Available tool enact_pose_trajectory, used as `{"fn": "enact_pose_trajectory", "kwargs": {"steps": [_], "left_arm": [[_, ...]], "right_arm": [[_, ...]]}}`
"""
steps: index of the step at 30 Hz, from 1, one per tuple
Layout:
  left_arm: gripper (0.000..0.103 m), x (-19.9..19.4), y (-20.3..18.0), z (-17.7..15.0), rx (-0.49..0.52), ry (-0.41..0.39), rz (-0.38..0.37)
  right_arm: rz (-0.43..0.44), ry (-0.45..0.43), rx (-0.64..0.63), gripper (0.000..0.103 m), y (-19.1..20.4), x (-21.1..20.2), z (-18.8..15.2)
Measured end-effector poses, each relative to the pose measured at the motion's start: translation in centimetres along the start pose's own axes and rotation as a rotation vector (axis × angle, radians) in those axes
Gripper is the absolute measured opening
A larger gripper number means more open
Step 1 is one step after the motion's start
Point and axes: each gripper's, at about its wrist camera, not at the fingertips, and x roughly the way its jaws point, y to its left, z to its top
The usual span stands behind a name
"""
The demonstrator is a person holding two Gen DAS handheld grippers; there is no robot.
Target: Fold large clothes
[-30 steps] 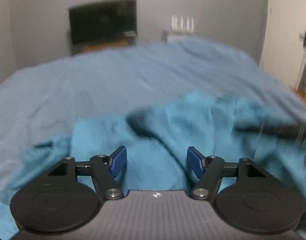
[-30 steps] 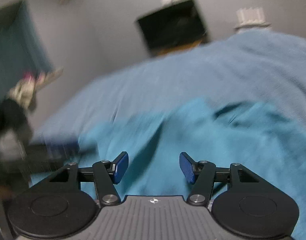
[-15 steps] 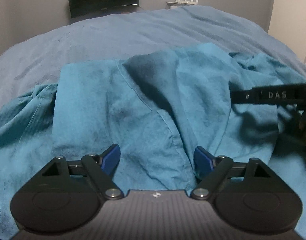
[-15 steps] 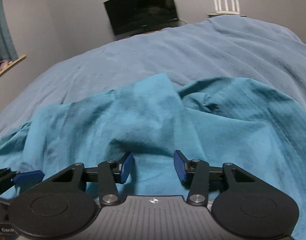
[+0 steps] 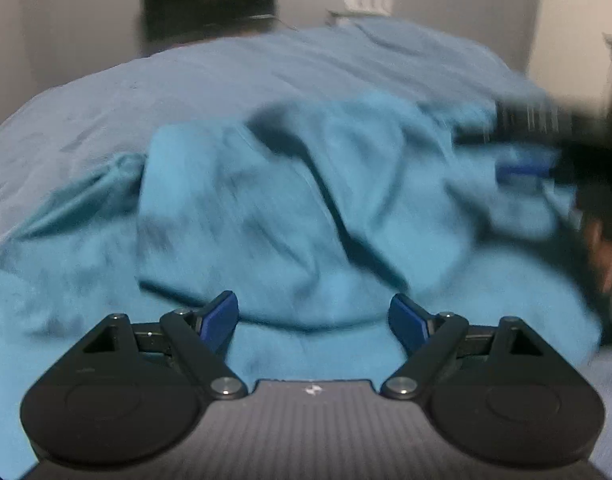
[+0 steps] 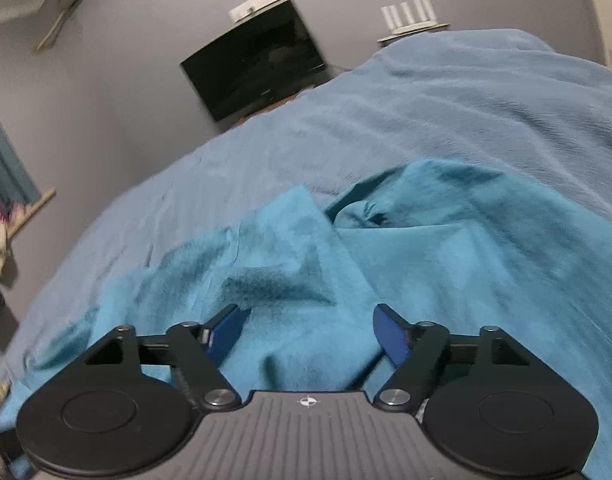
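jaws apart on both: left gripper (image 5: 313, 314) and right gripper (image 6: 307, 330) each hover just over the rumpled teal garment (image 5: 274, 216), gripping nothing. garment lies bunched on the blue bed cover (image 6: 445, 112). dark tv (image 6: 258, 64) on grey wall behind. left view blurred.

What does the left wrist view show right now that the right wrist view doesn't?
Only the left wrist view shows the right gripper, blurred, from the side over the garment's right part, and a door at far right. Only the right wrist view shows a curtain and a shelf at left. Both show the teal garment crumpled on the blue bed, the dark screen on the wall, a white router, and an open gripper with nothing between its fingers, the left gripper included.
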Motion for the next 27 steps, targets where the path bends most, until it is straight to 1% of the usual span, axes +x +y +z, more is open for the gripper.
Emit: {"fn": "enact_pose_trajectory", "kwargs": {"steps": [1,3,5,8,10,12,14,16,20,23,25,27], "left_arm": [[0.083,0.1,-0.1,-0.5,0.004,0.012,0.004],[0.083,0.1,0.2,-0.8,-0.022,0.025,0.001],[0.083,-0.8,0.8,-0.8,-0.063,0.002,0.002],[0.083,-2.7,1.6,-1.4,-0.116,-0.053,-0.032],[0.083,-3.6,2.2,-2.0,-0.156,-0.058,-0.036],[0.083,-3.9,2.7,-2.5,-0.188,-0.042,-0.031],[0.083,-4.4,2.7,-2.9,-0.191,-0.039,-0.024],[0.083,-4.5,2.4,-3.1,-0.18,-0.032,-0.006],[0.083,-5.6,2.3,-3.8,-0.175,-0.043,-0.003],[0.083,-6.0,2.5,-4.2,-0.18,-0.044,-0.004],[0.083,-6.3,2.4,-4.4,-0.172,-0.05,0.002],[0.083,-6.4,2.2,-4.5,-0.161,-0.052,0.008]], "right_arm": [[-0.001,-0.004,0.019,0.076,-0.1,-0.8,-0.1],[-0.018,-0.012,0.07,0.076,-0.5,-2.4,-0.3],[-0.019,-0.027,0.122,0.076,-1.1,-4.2,-0.8],[-0.002,-0.049,0.19,0.08,-1.7,-7.2,-1.4],[-0.013,-0.063,0.213,0.085,-2.0,-9.4,-2.0],[-0.036,-0.035,0.218,0.086,-1.9,-10.7,-2.5],[-0.066,0.053,0.186,0.086,-1.4,-11.3,-3.2],[-0.108,0.125,0.114,0.084,-0.1,-11.6,-4.0],[-0.187,0.139,-0.07,0.084,3.1,-12.7,-5.8],[-0.234,0.181,-0.185,0.083,5.0,-12.5,-6.7],[-0.282,0.212,-0.231,0.079,5.8,-11.8,-7.0],[-0.314,0.238,-0.242,0.077,6.1,-11.5,-7.2]]}}
